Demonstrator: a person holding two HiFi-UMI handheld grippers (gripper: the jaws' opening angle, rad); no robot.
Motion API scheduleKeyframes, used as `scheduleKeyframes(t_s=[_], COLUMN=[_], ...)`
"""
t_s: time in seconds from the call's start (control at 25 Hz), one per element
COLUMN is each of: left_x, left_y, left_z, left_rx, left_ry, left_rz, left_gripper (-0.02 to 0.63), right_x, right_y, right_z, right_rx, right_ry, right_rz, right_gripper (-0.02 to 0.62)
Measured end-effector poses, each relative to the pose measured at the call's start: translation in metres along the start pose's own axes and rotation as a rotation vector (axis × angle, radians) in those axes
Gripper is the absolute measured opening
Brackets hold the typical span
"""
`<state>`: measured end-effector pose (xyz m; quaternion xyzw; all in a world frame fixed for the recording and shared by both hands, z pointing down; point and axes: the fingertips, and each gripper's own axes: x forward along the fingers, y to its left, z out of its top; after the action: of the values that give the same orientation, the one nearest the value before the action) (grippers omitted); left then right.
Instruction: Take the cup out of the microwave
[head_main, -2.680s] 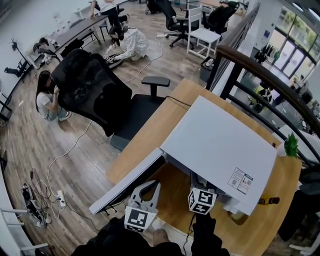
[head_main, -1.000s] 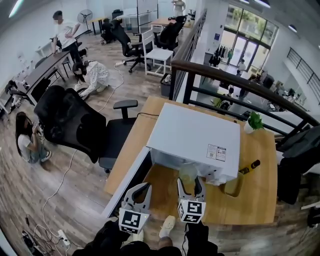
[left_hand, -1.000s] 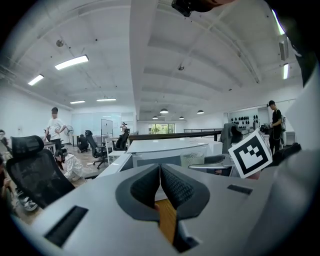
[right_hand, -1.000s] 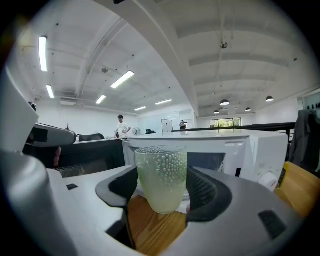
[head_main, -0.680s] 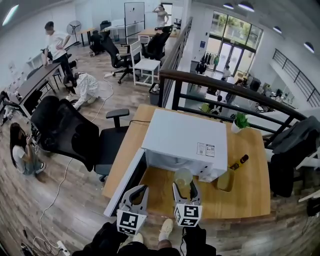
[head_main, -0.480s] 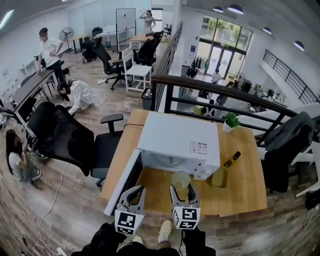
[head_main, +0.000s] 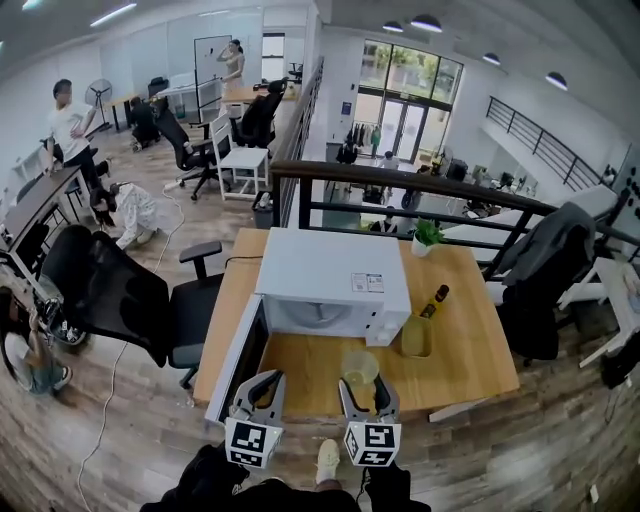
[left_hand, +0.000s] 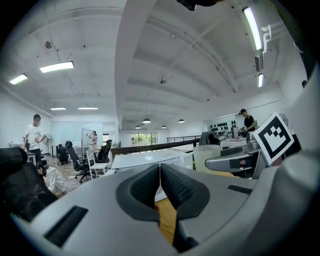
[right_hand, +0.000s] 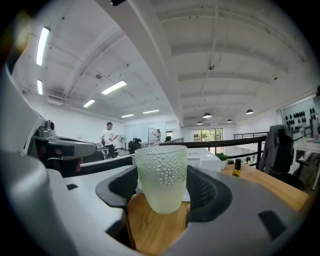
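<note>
Right gripper pinches cup, outside microwave. Left gripper jaws pressed together. 1 label, print seemingly unreadable.

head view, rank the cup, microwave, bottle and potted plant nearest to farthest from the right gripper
From the right gripper:
1. cup, held between its jaws.
2. microwave, just beyond, slightly left.
3. bottle, right of the microwave.
4. potted plant, farthest back, behind the bottle.

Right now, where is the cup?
In the head view, the cup is gripped upright in the right tool, low centre, over the wooden table in front of the open microwave.
</note>
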<state>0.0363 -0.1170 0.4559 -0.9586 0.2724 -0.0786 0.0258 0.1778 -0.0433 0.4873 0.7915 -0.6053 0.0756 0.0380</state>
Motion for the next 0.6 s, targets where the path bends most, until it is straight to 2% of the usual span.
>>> scheduleKeyframes(t_s=[0.36,0.6], left_x=[-0.027,-0.036], left_y=[-0.028,-0.035], left_z=[0.003,0.0], left_rx=[0.021,0.024], left_ry=[-0.013,-0.009], left_rz=[-0.066,-0.076], left_gripper=[0.028,0.028], right_x=[-0.064,-0.08], right_y=[0.0,0.001], right_z=[-0.008,-0.013], right_rx=[0.042,0.039], right_ry=[-0.009,-0.007], right_rz=[-0.072,-0.083], right_gripper=[0.322,0.322])
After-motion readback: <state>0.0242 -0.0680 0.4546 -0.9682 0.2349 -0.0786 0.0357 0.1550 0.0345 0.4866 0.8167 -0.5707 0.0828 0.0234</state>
